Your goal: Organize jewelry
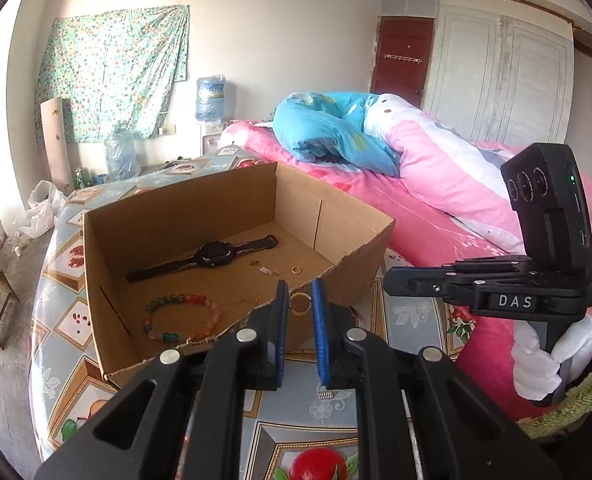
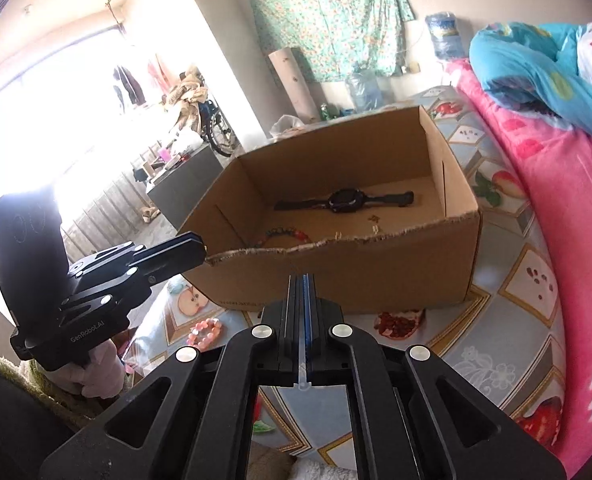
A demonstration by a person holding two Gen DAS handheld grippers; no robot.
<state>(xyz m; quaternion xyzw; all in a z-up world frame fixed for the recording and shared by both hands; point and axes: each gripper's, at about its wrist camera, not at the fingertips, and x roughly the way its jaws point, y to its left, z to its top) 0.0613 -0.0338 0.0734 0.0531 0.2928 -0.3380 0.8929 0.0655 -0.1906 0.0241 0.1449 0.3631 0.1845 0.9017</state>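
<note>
Box count: one open cardboard box point(image 1: 200, 216) on the patterned tablecloth point(image 1: 408, 320), its torn near rim toward both cameras.
Watch count: one black watch point(image 1: 212, 256), lying flat on the box floor toward the far wall.
Bracelets in box: one multicoloured bead bracelet point(image 1: 182, 316), at about 7 o'clock from the watch, near the torn rim.
Small gold pieces: a gold ring point(image 1: 296, 269) and a few tiny bits at about 4 o'clock from the watch; too small to count surely.
Held ring: one gold hoop point(image 1: 300, 303).
Left view only: a small silver ridged piece point(image 1: 325, 395) on the cloth below the left jaws, and the white-gloved hand point(image 1: 544, 360) on the right gripper's handle.
Right view only: a pink bead bracelet point(image 2: 206, 330) on the cloth outside the box, at about 8 o'clock from it; a clear plastic strip point(image 2: 302, 364).
Left gripper point(image 1: 300, 300): jaws narrowly parted, blue pads pinching the gold hoop between them, held over the box's near rim.
Right gripper point(image 2: 303, 284): jaws nearly together, clamped on the thin clear strip, which runs back from between the pads; it hangs in front of the box's near wall.
Bedding: a pink quilt point(image 1: 436, 184) at 3 o'clock from the box.
</note>
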